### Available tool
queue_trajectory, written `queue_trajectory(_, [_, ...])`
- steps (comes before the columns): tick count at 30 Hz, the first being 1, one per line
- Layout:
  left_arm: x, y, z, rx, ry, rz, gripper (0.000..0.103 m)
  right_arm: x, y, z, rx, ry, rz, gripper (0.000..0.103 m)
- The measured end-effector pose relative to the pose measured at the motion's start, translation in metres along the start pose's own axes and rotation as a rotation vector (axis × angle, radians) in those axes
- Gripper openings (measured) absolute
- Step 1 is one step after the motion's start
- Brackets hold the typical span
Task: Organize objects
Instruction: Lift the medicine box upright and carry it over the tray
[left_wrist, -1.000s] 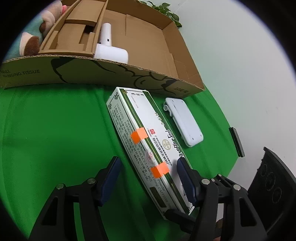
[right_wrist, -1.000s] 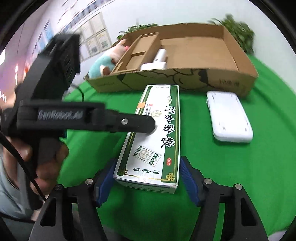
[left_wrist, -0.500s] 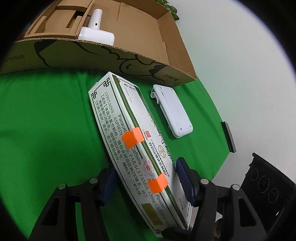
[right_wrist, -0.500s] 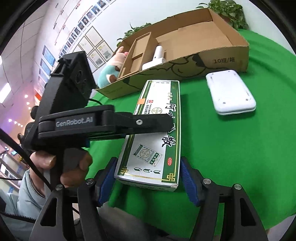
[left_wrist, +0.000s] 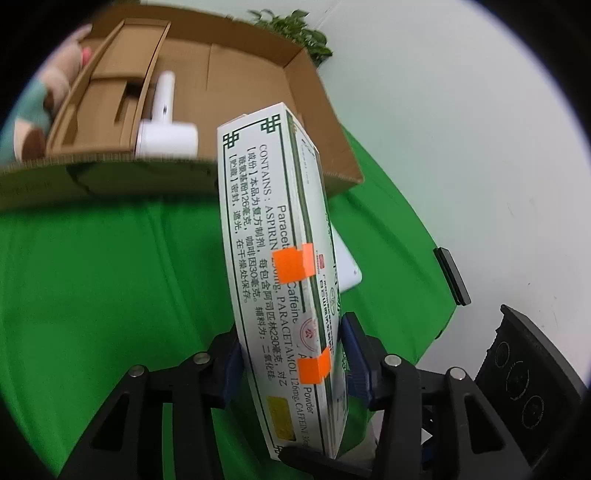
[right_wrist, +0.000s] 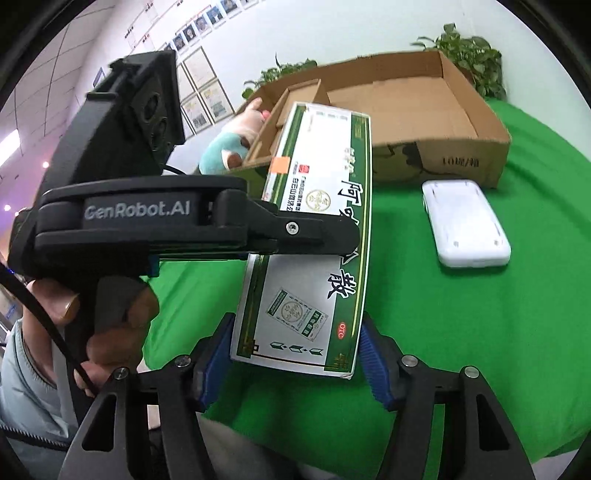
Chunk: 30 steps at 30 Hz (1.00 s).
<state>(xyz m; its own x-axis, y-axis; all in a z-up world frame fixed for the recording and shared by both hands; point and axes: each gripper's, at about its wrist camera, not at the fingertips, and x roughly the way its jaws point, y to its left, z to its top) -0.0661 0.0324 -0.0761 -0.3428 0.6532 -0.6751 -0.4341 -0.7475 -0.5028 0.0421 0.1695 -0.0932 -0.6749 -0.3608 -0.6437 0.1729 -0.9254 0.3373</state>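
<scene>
Left gripper (left_wrist: 291, 358) jaws closing, pads pressing both flat faces of medicine box (left_wrist: 273, 236). Right gripper (right_wrist: 295, 354) straddles box's near end, lower centre of frame; we cannot tell contact there. Risk: long box overhangs toward cardboard carton (right_wrist: 461, 147) at frame top; we judge uneven two-gripper pull could twist it loose, snag carton wall.

left tool (left_wrist: 291, 354) closing, both pads pinching from either side, angled downward. right tool (right_wrist: 295, 354) straddles wide, pads barely off. a hand (right_wrist: 92, 325) grips the left handle.
</scene>
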Motion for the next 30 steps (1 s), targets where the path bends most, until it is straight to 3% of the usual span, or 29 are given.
queue_trajectory(13, [-0.046,-0.051,0.069,0.239,-0.134,-0.006,0.042,-0.032,0.007,0.061,-0.059,-0.201,-0.041,0.059])
queue_trajectory(20, [-0.062,-0.069,0.116,0.325,-0.173,0.039,0.042,-0.038,0.005,0.109,-0.066,-0.282,-0.039,0.059])
queue_trajectory(26, [-0.076,-0.065,0.188,0.324,-0.239,0.057,0.042,-0.023,0.0,0.191,-0.122,-0.262,-0.005,0.059])
queue_trajectory(30, [-0.07,-0.059,0.224,0.319,-0.223,0.058,0.042,-0.01,-0.011,0.238,-0.106,-0.258,0.003,0.059])
